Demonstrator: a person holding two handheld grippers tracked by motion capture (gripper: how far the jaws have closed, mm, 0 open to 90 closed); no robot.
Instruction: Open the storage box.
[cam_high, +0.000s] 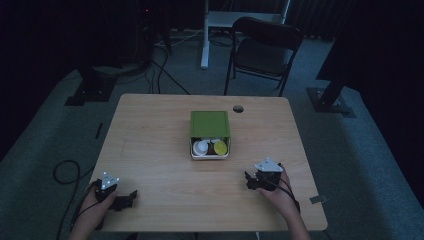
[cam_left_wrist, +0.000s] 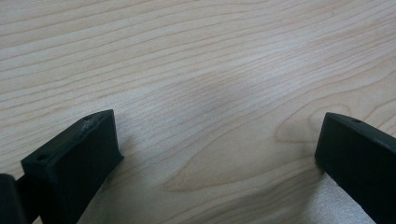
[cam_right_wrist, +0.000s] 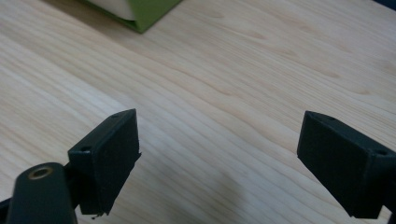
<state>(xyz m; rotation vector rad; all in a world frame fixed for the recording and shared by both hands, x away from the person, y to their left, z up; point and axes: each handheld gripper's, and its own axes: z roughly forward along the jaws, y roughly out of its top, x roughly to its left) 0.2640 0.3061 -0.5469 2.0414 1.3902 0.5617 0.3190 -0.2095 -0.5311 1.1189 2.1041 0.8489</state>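
Observation:
A green box (cam_high: 210, 134) sits mid-table on the wooden table (cam_high: 150, 150), its green lid slid back so the near part is uncovered. Inside lie a white cup (cam_high: 201, 147), a yellow round piece (cam_high: 220, 147) and something brown between them. My left gripper (cam_high: 131, 197) rests near the front left edge, jaws wide apart over bare wood (cam_left_wrist: 219, 135). My right gripper (cam_high: 248, 180) rests at the front right, jaws wide apart with nothing between them (cam_right_wrist: 219, 140). A corner of the green box (cam_right_wrist: 140, 11) shows at the top of the right gripper view.
A round cable hole (cam_high: 238, 108) is in the table's far edge. A black folding chair (cam_high: 262, 52) and a white desk leg (cam_high: 205, 35) stand beyond the table. Cables (cam_high: 67, 172) lie on the grey carpet at left. The room is dim.

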